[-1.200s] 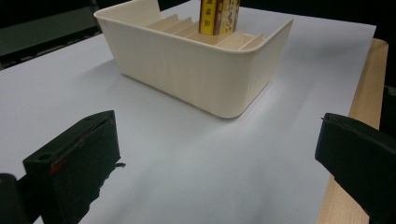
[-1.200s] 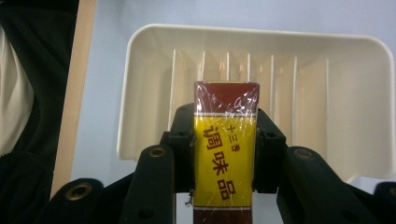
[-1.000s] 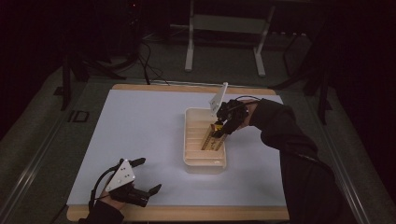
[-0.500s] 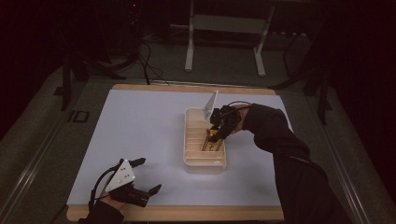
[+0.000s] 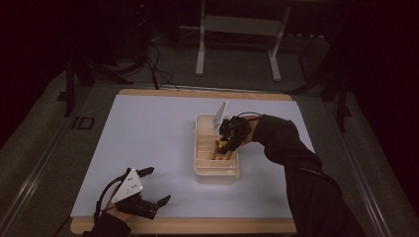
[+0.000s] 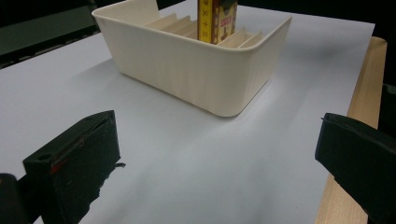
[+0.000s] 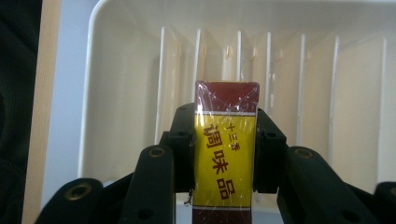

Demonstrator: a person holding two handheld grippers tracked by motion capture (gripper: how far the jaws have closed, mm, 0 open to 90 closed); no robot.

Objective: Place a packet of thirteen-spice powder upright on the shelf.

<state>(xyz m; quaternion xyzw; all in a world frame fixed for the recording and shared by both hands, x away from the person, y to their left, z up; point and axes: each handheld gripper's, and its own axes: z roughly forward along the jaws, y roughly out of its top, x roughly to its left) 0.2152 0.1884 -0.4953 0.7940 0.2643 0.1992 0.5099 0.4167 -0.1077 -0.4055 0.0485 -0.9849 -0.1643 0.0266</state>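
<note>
Right gripper view: we see the right gripper (image 7: pixel 224 154) clamped on one yellow-and-maroon packet (image 7: pixel 225 154), held over the one cream tray (image 7: pixel 119 93) with its row of seven thin dividers (image 7: pixel 198 65). The tray sits right of the surface's (image 5: pixel 148 128) middle. Our left gripper (image 5: pixel 141 195) hangs with jaws spread near the front-left corner.

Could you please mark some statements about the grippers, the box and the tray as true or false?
1. The right gripper is shut on the yellow and red box. True.
2. The cream tray has no dividers. False: thin dividers split it into narrow slots.
3. The left gripper is open over bare white table cover. True.
4. The box lies flat on the table beside the tray. False: it is held over the tray's slots.
</note>
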